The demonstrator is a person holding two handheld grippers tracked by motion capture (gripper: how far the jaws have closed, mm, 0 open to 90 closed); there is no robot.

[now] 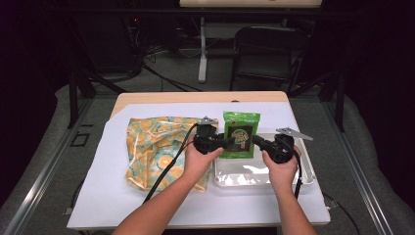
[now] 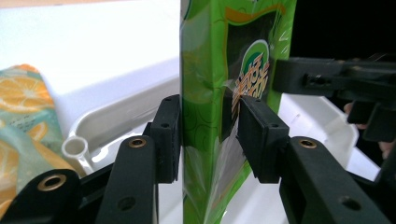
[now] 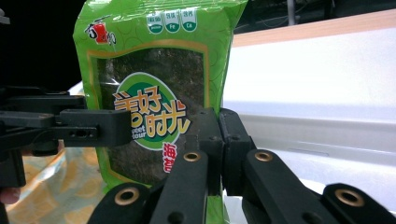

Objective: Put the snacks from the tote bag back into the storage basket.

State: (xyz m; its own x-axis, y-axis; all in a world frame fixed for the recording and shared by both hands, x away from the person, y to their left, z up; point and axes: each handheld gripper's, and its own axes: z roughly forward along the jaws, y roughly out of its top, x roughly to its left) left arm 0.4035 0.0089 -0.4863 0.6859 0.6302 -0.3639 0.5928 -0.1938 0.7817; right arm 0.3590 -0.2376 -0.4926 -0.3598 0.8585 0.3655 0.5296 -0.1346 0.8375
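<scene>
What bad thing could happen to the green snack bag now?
The right gripper is pinching just one edge of the green seaweed snack packet, so it could swing or slip into the white tray. The left gripper has its pads either side of the packet with a gap at one of them; if it squeezes hard, the crisp sheets inside might get crushed.

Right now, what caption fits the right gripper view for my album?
Right gripper pinches the edge of an upright green snack pack above a white tray.
</scene>
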